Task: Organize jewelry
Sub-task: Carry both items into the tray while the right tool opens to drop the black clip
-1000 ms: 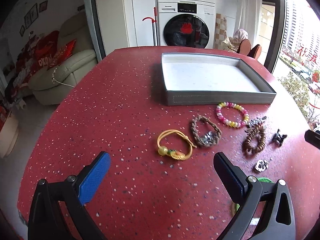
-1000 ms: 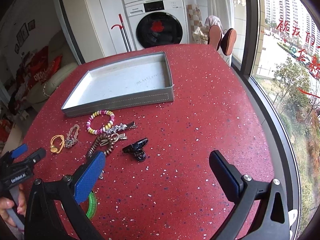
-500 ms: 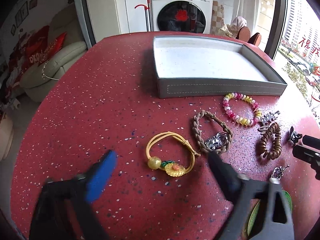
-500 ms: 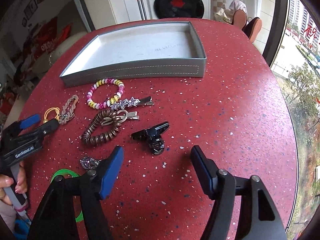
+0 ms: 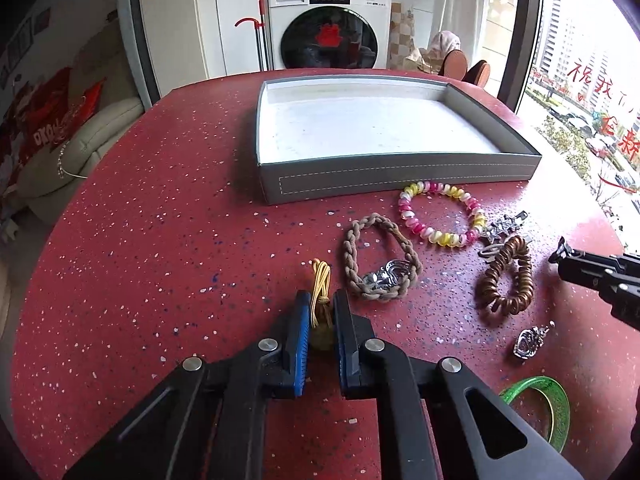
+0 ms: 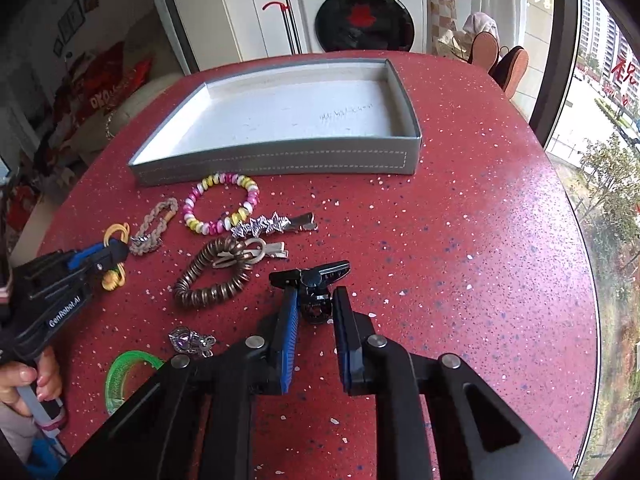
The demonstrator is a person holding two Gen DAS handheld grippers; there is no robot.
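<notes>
On the red speckled surface [image 5: 160,260], the left gripper [image 5: 320,308] had just closed on a yellow cord bracelet [image 5: 321,280]; the right gripper [image 6: 314,304], at its 3 o'clock, had just closed, its fingers [image 6: 288,316] pinching a black claw hair clip [image 6: 314,280].

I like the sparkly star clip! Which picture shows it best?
The right wrist view: the star hair clip lies whole and unblocked there, below the pink and yellow bead bracelet. In the left wrist view it sits small near the edge, partly behind the brown coil hair tie.
</notes>
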